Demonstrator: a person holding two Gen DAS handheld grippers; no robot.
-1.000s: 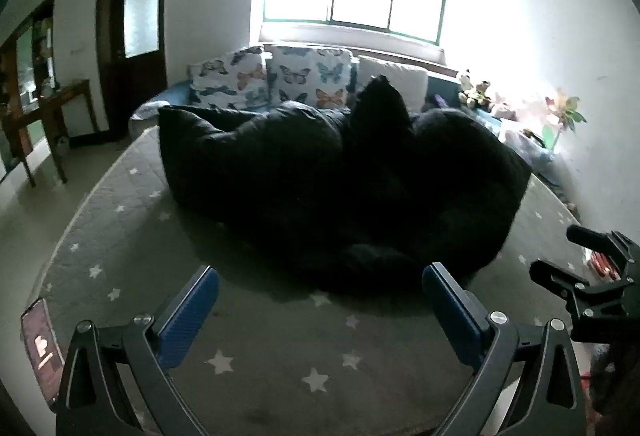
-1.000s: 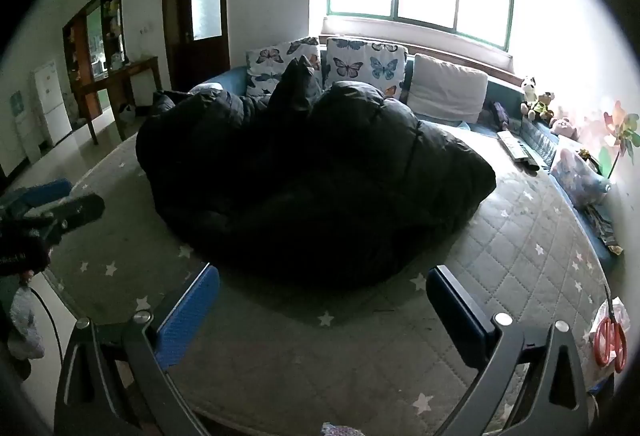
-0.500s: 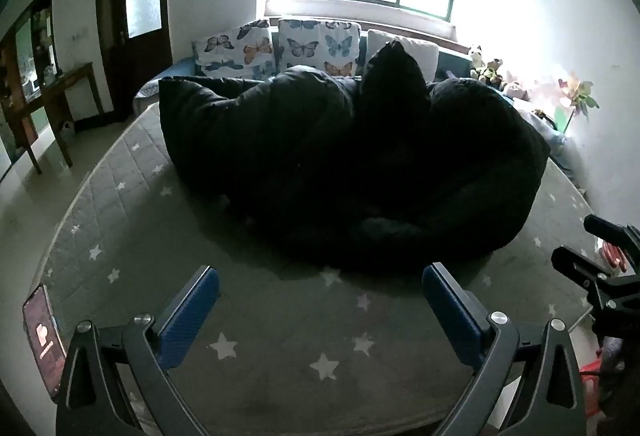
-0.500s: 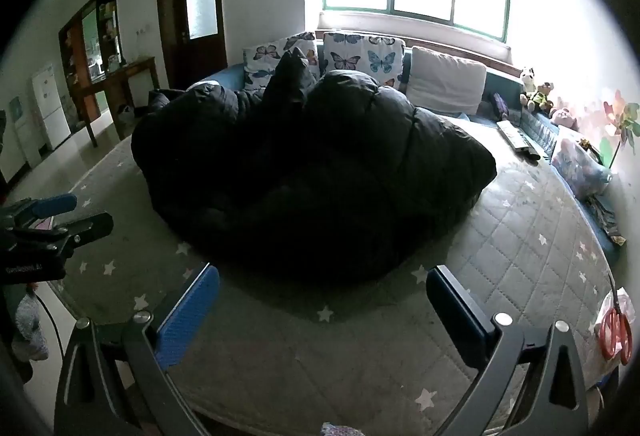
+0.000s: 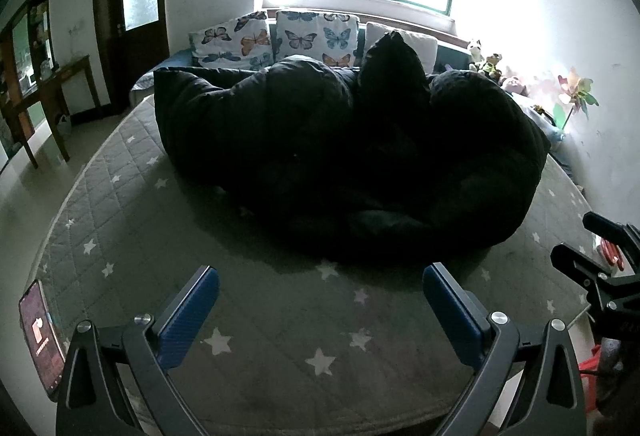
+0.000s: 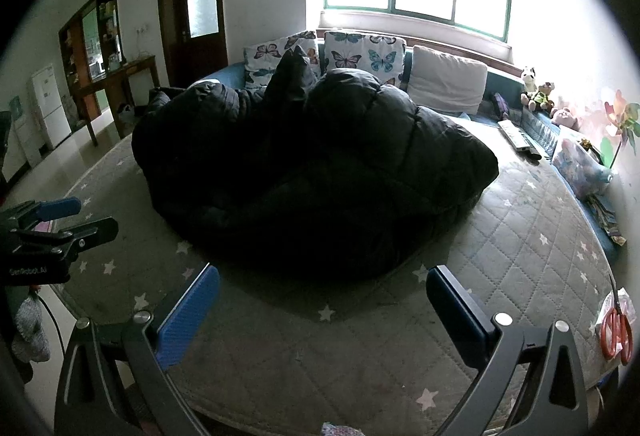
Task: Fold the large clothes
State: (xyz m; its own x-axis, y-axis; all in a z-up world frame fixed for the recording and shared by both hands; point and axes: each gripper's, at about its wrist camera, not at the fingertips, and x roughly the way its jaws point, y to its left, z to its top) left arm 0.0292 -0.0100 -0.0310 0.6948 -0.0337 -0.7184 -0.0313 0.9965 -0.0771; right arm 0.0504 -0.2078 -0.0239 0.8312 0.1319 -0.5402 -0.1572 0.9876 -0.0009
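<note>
A large black puffer coat (image 5: 344,155) lies bunched in a heap on a grey star-print quilted mattress (image 5: 280,336). It also shows in the right wrist view (image 6: 316,171). My left gripper (image 5: 320,312) is open and empty, above the mattress just short of the coat's near edge. My right gripper (image 6: 324,312) is open and empty, also just short of the coat. Each gripper shows in the other's view: the right one at the right edge (image 5: 592,256), the left one at the left edge (image 6: 68,220).
Butterfly pillows (image 5: 316,35) and a white pillow (image 6: 448,79) line the back under the window. A phone (image 5: 40,340) lies at the mattress's left edge. Orange scissors (image 6: 616,332) lie at its right edge. A wooden table (image 6: 116,79) and a door stand to the left.
Both grippers have drawn a little closer to the coat and tilted down slightly. Both stay open. The coat has not moved.
</note>
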